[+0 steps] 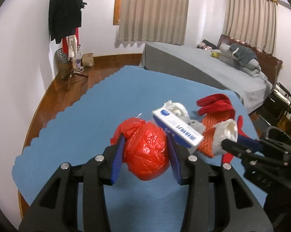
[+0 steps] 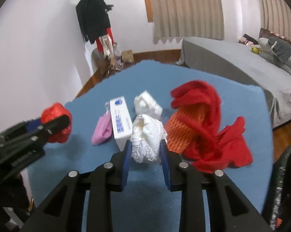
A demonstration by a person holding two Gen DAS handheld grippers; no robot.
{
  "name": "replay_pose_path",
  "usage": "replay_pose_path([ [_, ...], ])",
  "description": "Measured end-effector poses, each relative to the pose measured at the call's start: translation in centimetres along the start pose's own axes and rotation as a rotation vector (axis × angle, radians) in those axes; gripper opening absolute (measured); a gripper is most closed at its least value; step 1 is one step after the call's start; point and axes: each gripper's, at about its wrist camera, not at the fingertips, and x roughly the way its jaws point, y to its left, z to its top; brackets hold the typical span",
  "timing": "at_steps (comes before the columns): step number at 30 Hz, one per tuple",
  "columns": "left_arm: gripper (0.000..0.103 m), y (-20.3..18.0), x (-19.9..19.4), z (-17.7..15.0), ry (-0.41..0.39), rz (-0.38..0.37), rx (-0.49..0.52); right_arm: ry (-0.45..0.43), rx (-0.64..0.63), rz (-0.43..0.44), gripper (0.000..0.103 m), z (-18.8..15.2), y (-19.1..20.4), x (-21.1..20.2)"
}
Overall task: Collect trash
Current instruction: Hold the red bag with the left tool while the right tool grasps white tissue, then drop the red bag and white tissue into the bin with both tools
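Note:
My left gripper (image 1: pixel 146 137) is shut on a crumpled red plastic bag ball (image 1: pixel 147 154), held just over the blue table cover (image 1: pixel 77 127). The right gripper (image 2: pixel 145 146) has its blue pads pressed on either side of a white crumpled wad (image 2: pixel 145 135). Right behind the wad lie a white-and-blue carton (image 2: pixel 120 121), a pink scrap (image 2: pixel 102 129), a second white wad (image 2: pixel 147 102), an orange mesh net (image 2: pixel 186 127) and a red cloth (image 2: pixel 203 116). The left gripper with the red ball (image 2: pixel 56 123) shows at the left of the right wrist view.
A grey-sheeted bed (image 1: pixel 193 65) with pillows and soft toys stands behind the table. A coat stand (image 1: pixel 68 19) with dark clothes is in the far left corner on the wooden floor (image 1: pixel 68 89). A black chair (image 1: pixel 279 100) sits at the right.

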Motion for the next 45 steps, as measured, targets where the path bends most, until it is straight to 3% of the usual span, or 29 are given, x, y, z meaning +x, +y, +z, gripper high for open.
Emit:
replay_pose_path([
  [13,0.041,-7.1,-1.3,1.8,-0.048,-0.134,0.073,-0.117,0.095,-0.098,0.029,0.9,-5.6,-8.0],
  [22,0.041,-14.0,-1.6,2.2,-0.061,-0.277,0.149,-0.158,0.174,-0.211,0.029,0.0,-10.8,-12.5],
  [34,0.041,-24.5,-1.8,0.8,-0.05,-0.482,0.278,-0.171,0.303,-0.411,0.029,-4.6,-19.1,-18.6],
  [45,0.041,-32.6,-1.2,-1.7,-0.011,-0.625,0.368,-0.162,0.383,-0.543,0.029,-8.6,-23.3,-22.2],
])
